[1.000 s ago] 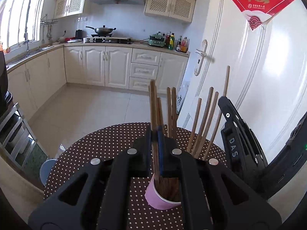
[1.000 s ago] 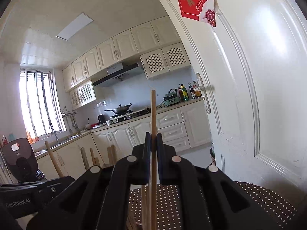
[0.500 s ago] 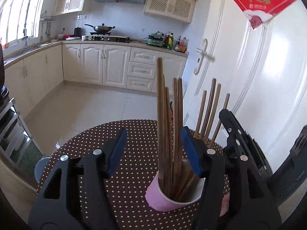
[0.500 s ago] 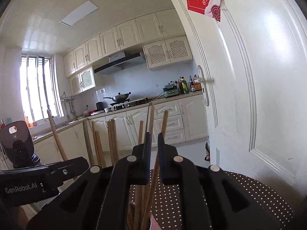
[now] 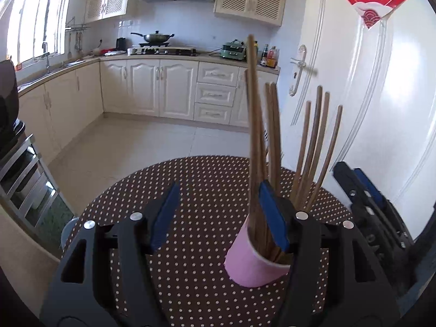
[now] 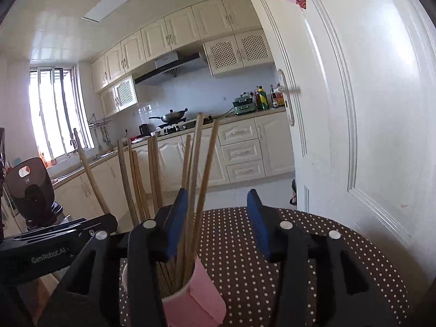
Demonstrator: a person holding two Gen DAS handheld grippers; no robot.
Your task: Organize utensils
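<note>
both grippers' fingers [image 5: 166,212] [image 6: 256,226] spreading, empty, beside chopsticks [image 5: 256,141] in pink cup [image 5: 250,267]

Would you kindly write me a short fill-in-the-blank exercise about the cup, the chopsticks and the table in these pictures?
1. The chopsticks stand in a paper cup whose colour is ____.
2. The cup rests on a round table covered by a brown cloth patterned with white ____.
3. On the stove in the background sits a ____.
4. The pads of the left gripper are coloured ____.

Missing words: pink; dots; wok; blue
</note>
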